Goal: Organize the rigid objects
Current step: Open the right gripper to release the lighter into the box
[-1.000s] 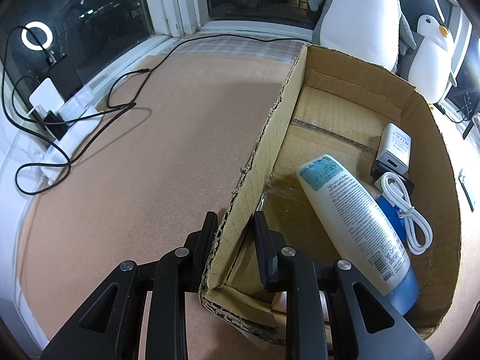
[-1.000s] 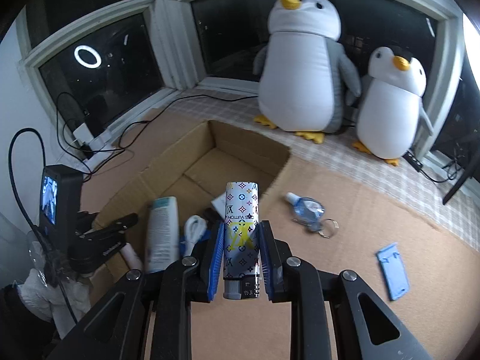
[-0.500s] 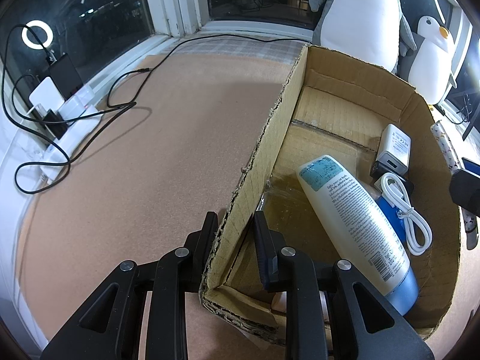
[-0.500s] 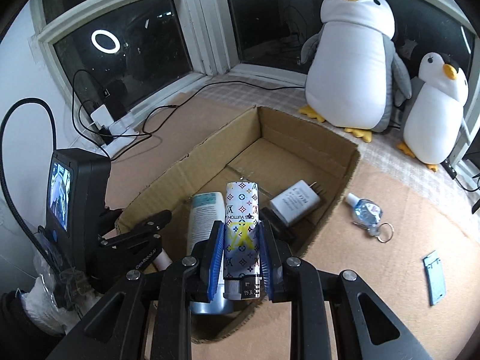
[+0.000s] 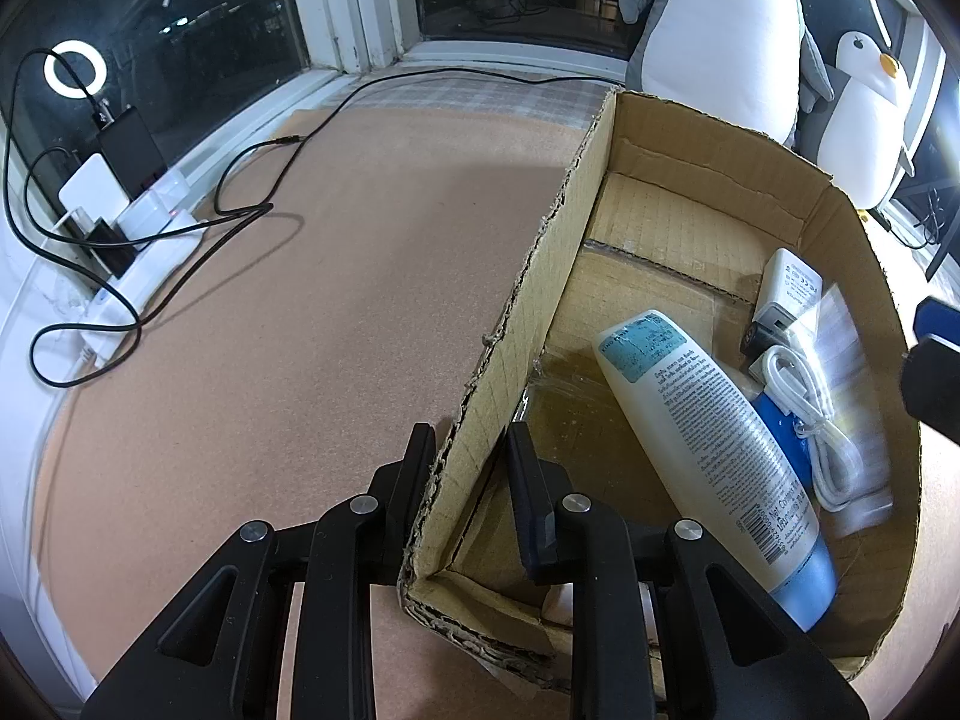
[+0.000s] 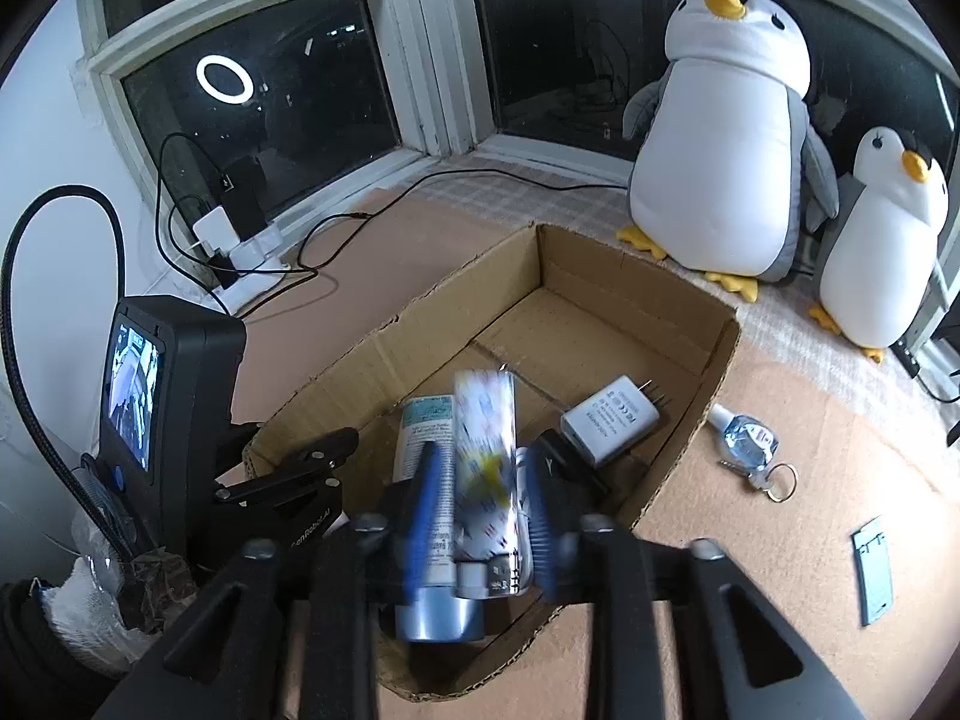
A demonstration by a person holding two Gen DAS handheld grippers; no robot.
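Observation:
My left gripper (image 5: 471,462) is shut on the near side wall of the open cardboard box (image 5: 558,252), one finger outside and one inside. In the box lie a white and blue lotion bottle (image 5: 714,426), a white charger (image 5: 792,288) and a coiled white cable (image 5: 810,414). My right gripper (image 6: 486,480) hangs over the box (image 6: 606,276) and its jaws are opening. A patterned silver case (image 6: 486,450), blurred, stands between the pads with gaps on both sides. The same case (image 5: 834,330) shows as a pale blur inside the box.
On the mat right of the box lie a small clear bottle with a key ring (image 6: 747,444) and a blue card holder (image 6: 873,576). Two plush penguins (image 6: 726,138) stand behind the box. A power strip with plugs and cables (image 5: 120,210) lies at the left by the window.
My right gripper came in over the box with the patterned case, then its jaws parted and the case went blurred between them. The left gripper and the box wall stayed put.

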